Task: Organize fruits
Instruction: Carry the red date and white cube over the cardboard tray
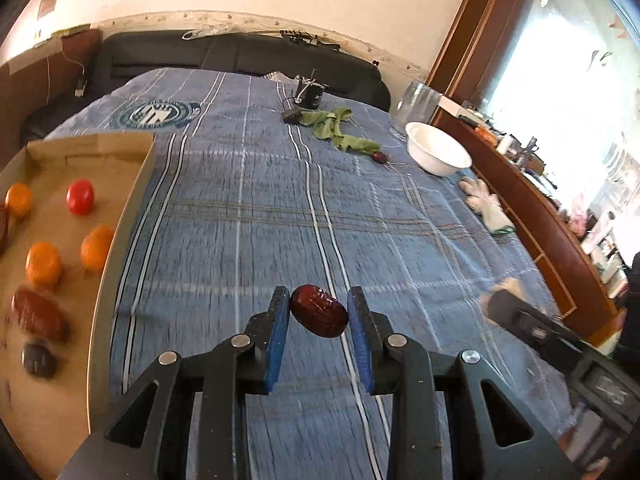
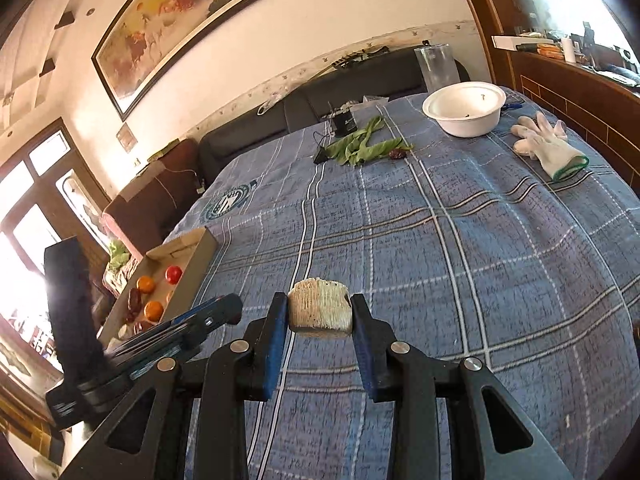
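dark red date (image 1: 318, 316) in left gripper (image 1: 319, 312) (right gripper (image 2: 320, 314) grips pale ridged chunk (image 2: 320, 312)).

A: Lighting? Daylight, strong. The window (image 1: 560, 80) in the left wrist view is blown out white, and so is the glass door (image 2: 28, 216) in the right wrist view.

B: Blur?

A: Motion smear on the cardboard tray (image 1: 120, 216) and its fruit, at left. The bedspread (image 2: 440, 240) is sharp mid-frame.

B: Edges?

A: Heavy fisheye bend, dark vignette in the corners.
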A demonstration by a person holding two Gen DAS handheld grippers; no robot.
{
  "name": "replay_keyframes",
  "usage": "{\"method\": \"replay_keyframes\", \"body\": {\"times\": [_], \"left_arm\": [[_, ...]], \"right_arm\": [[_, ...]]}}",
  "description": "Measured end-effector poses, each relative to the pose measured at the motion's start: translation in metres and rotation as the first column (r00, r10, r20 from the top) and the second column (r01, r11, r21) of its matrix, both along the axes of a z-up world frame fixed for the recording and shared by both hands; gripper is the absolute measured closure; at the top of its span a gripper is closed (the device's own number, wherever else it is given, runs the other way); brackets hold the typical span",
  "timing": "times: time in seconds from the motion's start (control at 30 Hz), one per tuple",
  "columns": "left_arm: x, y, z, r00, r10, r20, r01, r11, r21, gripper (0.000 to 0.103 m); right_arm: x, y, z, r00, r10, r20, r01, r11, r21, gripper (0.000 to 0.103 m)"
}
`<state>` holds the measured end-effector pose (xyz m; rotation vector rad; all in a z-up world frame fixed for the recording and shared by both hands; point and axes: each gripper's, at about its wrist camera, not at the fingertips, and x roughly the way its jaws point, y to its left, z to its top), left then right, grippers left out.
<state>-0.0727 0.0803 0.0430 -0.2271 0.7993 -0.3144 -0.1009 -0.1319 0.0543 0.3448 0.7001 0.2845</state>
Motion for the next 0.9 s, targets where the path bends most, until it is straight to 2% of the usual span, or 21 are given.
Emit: {"method": "replay_keyframes", "body": {"times": [0.17, 0.4, 0.9], "left_arm": [[-0.031, 0.011, 0.011, 1.000, 0.011, 0.021, -0.011, 1.000, -0.009, 0.074], [-0.063, 0.033, 0.025, 0.996, 0.048, 0.076, -0.047, 0.999, -0.023, 0.074], [-0.088, 0.071, 0.028, 0.986, 0.146, 0.086, -0.148, 0.989, 0.020, 0.074]], "right_arm": [[-0.003, 0.014, -0.006, 1.000, 0.027, -0.011, -0.027, 1.000, -0.010, 0.069], [-0.015, 0.035, 0.000, 0.998, 0.059, 0.016, -0.058, 0.997, -0.059, 0.069], [-0.040, 0.083, 0.010, 0.981, 0.181, 0.072, -0.171, 0.977, -0.128, 0.069]]}}
